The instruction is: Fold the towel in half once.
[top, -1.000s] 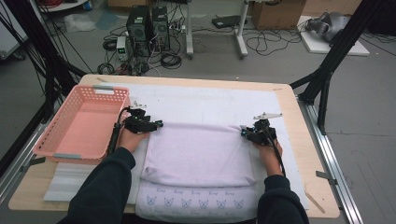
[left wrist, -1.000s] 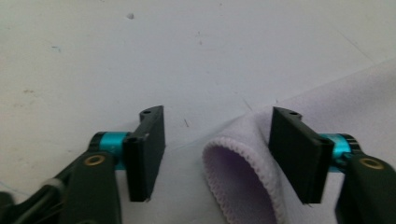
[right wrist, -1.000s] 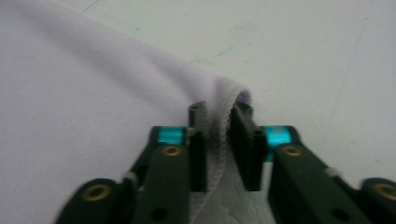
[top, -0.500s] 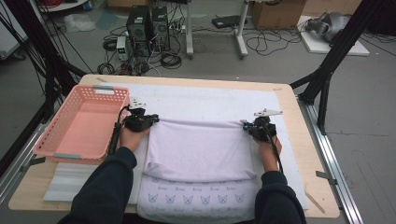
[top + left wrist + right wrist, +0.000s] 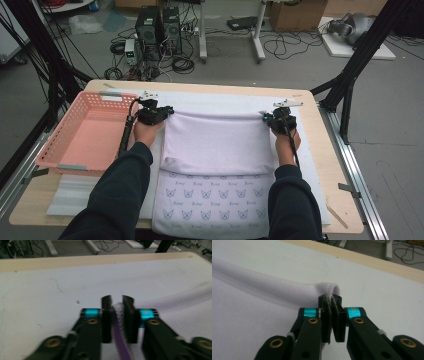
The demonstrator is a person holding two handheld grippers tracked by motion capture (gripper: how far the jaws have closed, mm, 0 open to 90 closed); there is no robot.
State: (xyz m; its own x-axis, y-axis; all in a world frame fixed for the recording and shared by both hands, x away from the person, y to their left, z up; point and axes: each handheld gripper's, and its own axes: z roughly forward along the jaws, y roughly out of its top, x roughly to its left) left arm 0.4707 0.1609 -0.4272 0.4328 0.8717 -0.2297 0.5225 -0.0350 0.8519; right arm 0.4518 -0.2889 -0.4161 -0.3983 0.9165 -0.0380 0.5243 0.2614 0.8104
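1. Towel (image 5: 215,142) corners sit between both my tongs: my right gripper (image 5: 332,305) is clamped tight on its folded corner; my left gripper (image 5: 117,305) has just been opening, its jaws looser around the purple-edged corner.
2. I'm mid-fold, the lifted half drawn toward the table's (image 5: 320,150) far side.
3. Next, I judge: lay it flat, edges square, then let go.
4. Pink basket (image 5: 57,155) waits left.

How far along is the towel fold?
Done: the towel's plain side has been turned over the printed side, leaving a printed strip showing at the near edge. In hand: the right tongs pinch the far right corner; the left tongs have the left corner between their jaws, which have just been opening. Left: letting go, any further folds, and perhaps a move into the pink basket.
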